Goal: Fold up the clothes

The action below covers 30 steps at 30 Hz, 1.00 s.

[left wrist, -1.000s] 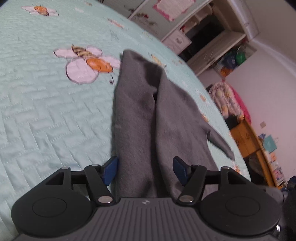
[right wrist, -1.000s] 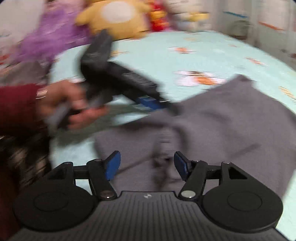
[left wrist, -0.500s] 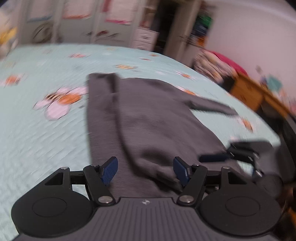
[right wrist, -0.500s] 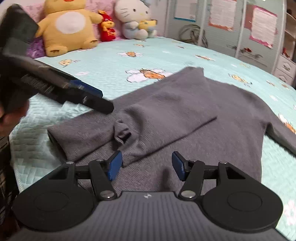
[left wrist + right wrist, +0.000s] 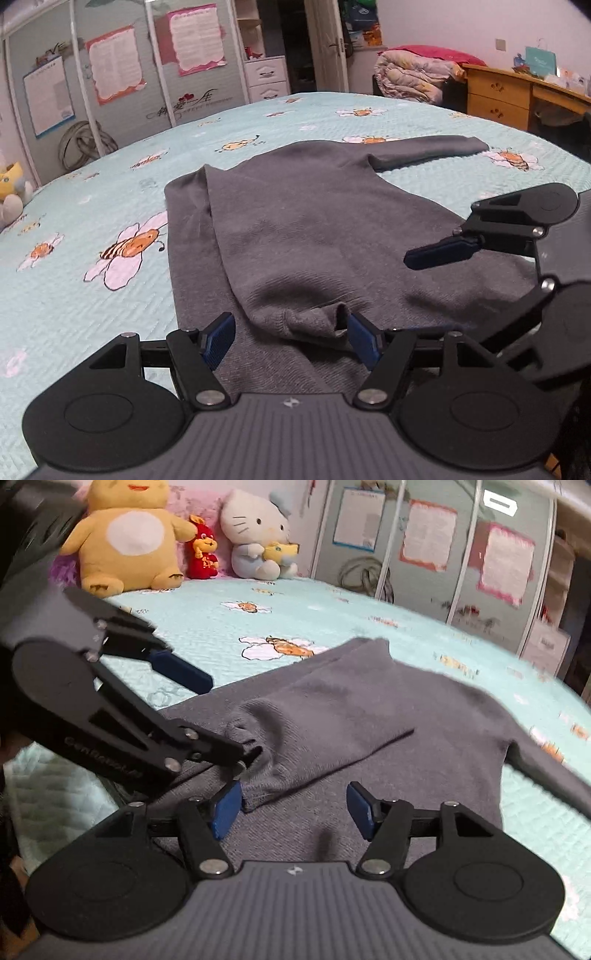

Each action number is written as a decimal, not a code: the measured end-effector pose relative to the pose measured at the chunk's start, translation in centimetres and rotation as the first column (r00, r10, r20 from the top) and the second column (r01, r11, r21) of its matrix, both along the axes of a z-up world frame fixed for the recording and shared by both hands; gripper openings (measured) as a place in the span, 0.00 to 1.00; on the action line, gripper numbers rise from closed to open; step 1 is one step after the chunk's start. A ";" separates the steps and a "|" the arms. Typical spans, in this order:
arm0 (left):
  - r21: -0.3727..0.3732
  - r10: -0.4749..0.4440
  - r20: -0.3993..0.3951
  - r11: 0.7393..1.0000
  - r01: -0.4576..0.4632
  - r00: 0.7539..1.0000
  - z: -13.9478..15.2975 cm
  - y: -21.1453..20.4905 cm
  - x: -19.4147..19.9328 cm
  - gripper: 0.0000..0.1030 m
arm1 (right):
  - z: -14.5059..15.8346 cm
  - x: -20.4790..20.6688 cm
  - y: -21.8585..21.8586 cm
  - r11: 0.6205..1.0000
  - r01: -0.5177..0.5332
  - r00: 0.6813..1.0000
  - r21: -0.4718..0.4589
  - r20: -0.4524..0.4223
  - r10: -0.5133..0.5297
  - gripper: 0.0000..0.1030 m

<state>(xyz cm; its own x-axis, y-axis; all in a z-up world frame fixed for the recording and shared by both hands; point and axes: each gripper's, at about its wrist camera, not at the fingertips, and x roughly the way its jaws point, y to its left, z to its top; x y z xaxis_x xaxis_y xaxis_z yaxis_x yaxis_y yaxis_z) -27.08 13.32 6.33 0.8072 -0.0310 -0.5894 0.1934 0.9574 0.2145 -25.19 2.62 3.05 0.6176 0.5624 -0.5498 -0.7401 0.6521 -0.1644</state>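
A grey sweater (image 5: pixel 314 229) lies flat on the bee-print teal quilt (image 5: pixel 74 314). One sleeve is folded across the body, and its cuff (image 5: pixel 303 321) sits between the fingers of my left gripper (image 5: pixel 291 332), which is open. The other sleeve (image 5: pixel 424 149) stretches out to the far right. My right gripper (image 5: pixel 293 805) is open low over the sweater (image 5: pixel 424 738) near its hem, holding nothing. In the right wrist view the left gripper (image 5: pixel 231 718) straddles the cuff (image 5: pixel 251 731). A blue finger (image 5: pixel 439 253) of the right gripper shows at the right.
Plush toys (image 5: pixel 125 539) line the head of the bed. Wardrobe doors with posters (image 5: pixel 118 66) stand beyond the bed. A wooden desk (image 5: pixel 517 96) and a pile of bedding (image 5: pixel 413 74) are at the far right. Open quilt lies left of the sweater.
The left wrist view swung from looking down the sweater to a level view across it, and the left gripper came down around the cuff. The right gripper closed in on the hem. Both stayed open.
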 end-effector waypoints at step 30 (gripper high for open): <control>0.156 0.088 -0.018 0.984 -0.084 0.996 -0.5 -0.4 -1.3 0.70 | -0.8 -1.2 2.4 0.994 0.036 0.987 -0.099 0.161 -0.020 0.71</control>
